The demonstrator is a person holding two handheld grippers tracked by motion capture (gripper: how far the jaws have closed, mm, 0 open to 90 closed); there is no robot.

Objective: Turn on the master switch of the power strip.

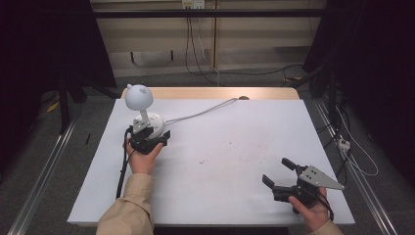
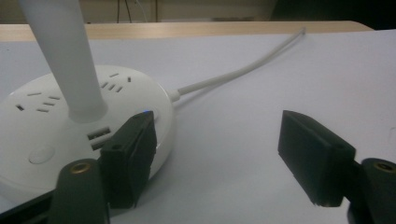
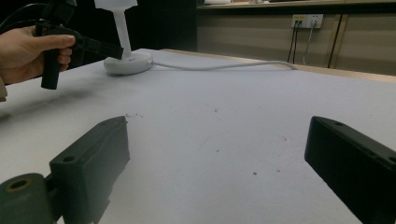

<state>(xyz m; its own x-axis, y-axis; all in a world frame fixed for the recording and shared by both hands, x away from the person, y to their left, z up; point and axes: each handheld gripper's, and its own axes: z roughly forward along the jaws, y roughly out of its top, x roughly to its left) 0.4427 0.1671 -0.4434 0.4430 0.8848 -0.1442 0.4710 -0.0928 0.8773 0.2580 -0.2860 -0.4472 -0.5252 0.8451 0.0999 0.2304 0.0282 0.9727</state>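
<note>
A white desk lamp stands at the table's far left, with a round head [image 1: 139, 96] on a slim stem [image 2: 65, 56]. Its round base [image 2: 46, 121] carries sockets, USB ports and a small blue light. My left gripper [image 1: 150, 135] is just in front of the base and open. In the left gripper view [image 2: 217, 126] one jaw rests against the base's front rim; the other stands apart over bare table, with nothing between them. At the front right my right gripper [image 1: 276, 170] is low over the table, open and empty [image 3: 217, 135].
The lamp's white cable [image 1: 205, 113] runs from the base to the table's back edge. The white table cover [image 1: 220, 161] has a few small dark specks in the middle. A wooden strip [image 1: 210, 93] borders the back. Metal rails flank the table on the floor.
</note>
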